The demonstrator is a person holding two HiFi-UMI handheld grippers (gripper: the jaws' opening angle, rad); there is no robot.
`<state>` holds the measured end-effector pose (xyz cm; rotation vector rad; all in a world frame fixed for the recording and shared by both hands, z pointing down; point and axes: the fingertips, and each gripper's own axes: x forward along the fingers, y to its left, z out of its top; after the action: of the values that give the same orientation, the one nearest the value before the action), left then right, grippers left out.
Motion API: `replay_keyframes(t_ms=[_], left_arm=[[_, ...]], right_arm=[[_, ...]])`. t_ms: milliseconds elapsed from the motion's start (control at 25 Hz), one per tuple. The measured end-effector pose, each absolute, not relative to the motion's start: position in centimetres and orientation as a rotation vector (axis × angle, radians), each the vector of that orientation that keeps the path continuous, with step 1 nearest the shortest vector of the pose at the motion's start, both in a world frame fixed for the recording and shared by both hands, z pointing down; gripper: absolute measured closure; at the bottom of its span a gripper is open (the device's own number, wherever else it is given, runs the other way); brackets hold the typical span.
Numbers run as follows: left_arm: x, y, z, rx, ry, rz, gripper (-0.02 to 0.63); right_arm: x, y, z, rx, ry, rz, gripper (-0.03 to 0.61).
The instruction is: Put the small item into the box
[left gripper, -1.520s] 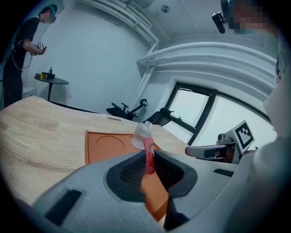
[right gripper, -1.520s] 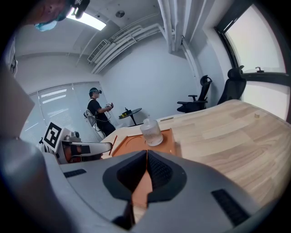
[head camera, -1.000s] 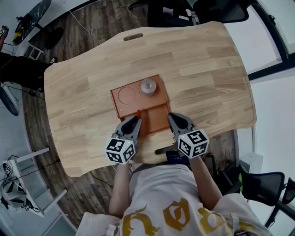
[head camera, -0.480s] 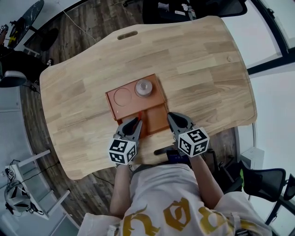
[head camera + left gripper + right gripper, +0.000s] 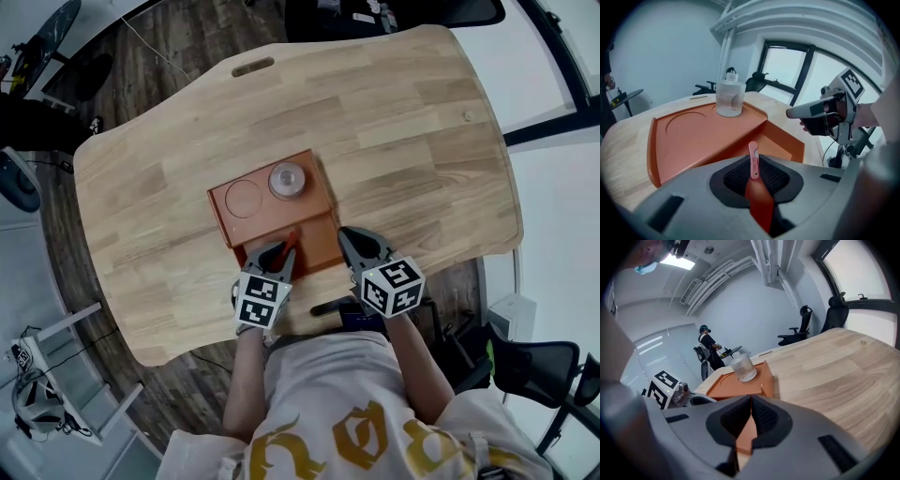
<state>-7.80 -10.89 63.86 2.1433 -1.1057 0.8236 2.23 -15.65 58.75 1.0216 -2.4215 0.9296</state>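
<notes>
1. Gripping a small red item (image 5: 753, 154), the L gripper (image 5: 286, 246) had its fingers clamped on it, above the near section of the orange box (image 5: 314, 232).
2. R gripper (image 5: 344, 236): fingers pinched on the box's near-right wall.
3. Clear jar (image 5: 287, 178) stood in the box's far part, on the bench (image 5: 422, 131).

Qty: 1 table (image 5: 403, 122); 1 box (image 5: 267, 216) w/ 1 round recess (image 5: 242, 198); 1 jar (image 5: 287, 178); 1 red item (image 5: 292, 236). Grippers: 2, i.e. L gripper (image 5: 283, 248) and R gripper (image 5: 351, 238), lower centre. Marker cubes: 2, L cube (image 5: 262, 300) and R cube (image 5: 392, 288). 1 person (image 5: 328, 412) at bottom.
</notes>
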Motion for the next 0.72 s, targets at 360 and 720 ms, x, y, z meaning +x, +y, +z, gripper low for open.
replay_keyframes(t_ms=[360, 720], left_arm=[[-7.6, -11.2, 66.3, 2.028, -1.037, 0.91, 0.557], [-7.2, -11.0, 67.3, 1.99, -0.992, 0.932, 0.557]], right_arm=[[3.1, -16.4, 59.2, 1.033, -2.404, 0.952, 0.566], [3.1, -16.7, 59.5, 1.034, -2.397, 0.96, 0.566]])
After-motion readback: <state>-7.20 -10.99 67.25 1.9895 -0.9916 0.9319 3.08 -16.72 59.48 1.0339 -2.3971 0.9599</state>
